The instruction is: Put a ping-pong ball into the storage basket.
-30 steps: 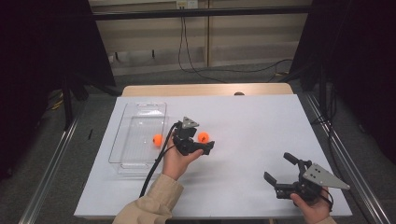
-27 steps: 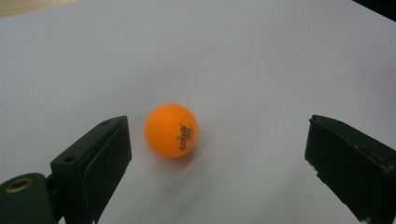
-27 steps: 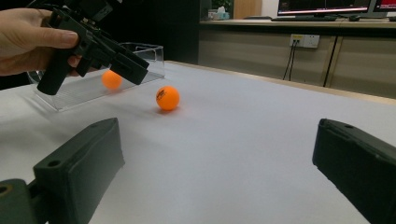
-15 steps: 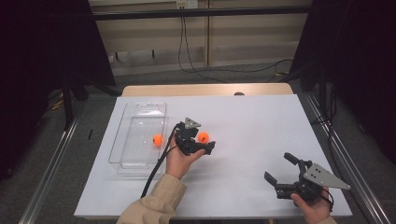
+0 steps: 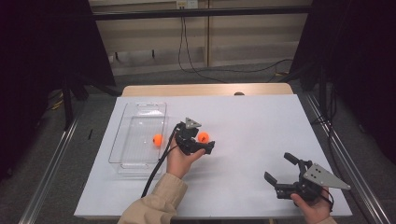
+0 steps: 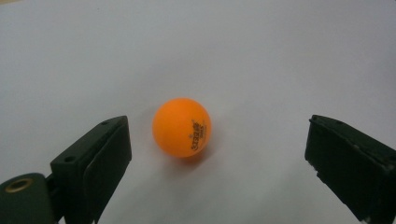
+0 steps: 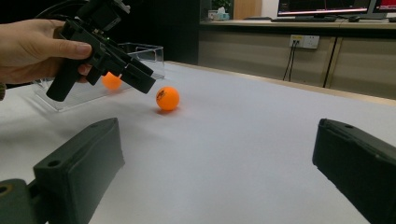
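Note:
An orange ball (image 5: pixel 203 137) rests on the white table (image 5: pixel 252 126), just right of a clear tray (image 5: pixel 125 154). My left gripper (image 5: pixel 206 143) hovers over this ball, held by a hand in a beige sleeve. In the left gripper view the ball (image 6: pixel 181 127) lies between the open jaws, closer to the left one, and neither pad touches it. A second orange ball (image 5: pixel 158 139) sits inside the tray. My right gripper (image 5: pixel 277 166) stands open near the front right of the table with nothing between its jaws; from there I see the left gripper (image 7: pixel 107 51) and the loose ball (image 7: pixel 167 98).
The tray (image 7: pixel 140 51) lies lengthwise along the table's left side. A black cable (image 5: pixel 156 168) trails from the left gripper toward the front edge. Metal rails run along both sides of the table. Bare table surface stretches between the two grippers.

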The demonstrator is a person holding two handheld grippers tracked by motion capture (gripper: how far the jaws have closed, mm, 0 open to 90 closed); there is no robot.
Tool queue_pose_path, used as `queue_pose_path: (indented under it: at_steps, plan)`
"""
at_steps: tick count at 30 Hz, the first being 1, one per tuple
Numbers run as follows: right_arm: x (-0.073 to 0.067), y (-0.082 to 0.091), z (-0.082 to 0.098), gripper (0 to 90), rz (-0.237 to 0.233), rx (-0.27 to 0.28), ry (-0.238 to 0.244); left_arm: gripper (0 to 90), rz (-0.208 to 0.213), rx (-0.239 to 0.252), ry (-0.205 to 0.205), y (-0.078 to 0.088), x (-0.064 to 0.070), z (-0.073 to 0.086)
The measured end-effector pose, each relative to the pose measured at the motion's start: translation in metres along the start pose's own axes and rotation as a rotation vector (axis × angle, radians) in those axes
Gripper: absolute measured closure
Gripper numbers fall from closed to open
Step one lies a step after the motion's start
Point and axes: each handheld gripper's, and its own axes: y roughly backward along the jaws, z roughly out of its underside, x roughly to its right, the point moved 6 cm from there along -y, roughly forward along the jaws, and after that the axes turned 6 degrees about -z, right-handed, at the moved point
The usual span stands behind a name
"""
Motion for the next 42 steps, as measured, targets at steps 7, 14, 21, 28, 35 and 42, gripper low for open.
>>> queue_pose_path:
  at_steps: [7, 14, 21, 28, 35, 42]
  plan:
    - [0.0, 0.0, 0.0, 1.1, 0.0, 0.001, -0.002, 8.2, -0.006, 0.001, -0.001, -0.002, -0.001, 0.0]
    - [0.0, 0.0, 0.0, 1.1, 0.0, 0.001, -0.002, 8.3, -0.014, -0.003, 0.0, -0.004, -0.002, 0.001]
    - [0.0, 0.0, 0.0, 1.2, -0.001, 0.0, -0.002, 8.7, -0.022, -0.005, -0.007, -0.006, -0.004, 0.001]
    - [0.001, 0.001, -0.001, 1.2, 0.003, 0.002, -0.003, 10.3, -0.02, -0.012, 0.0, -0.008, -0.004, 0.002]
    - [0.001, 0.001, -0.001, 1.2, 0.001, 0.001, -0.004, 12.3, -0.03, -0.008, -0.007, -0.01, -0.007, 0.002]
    - [0.0, 0.0, -0.001, 1.1, 0.0, 0.002, -0.004, 15.3, -0.034, -0.011, -0.009, -0.012, -0.008, 0.002]
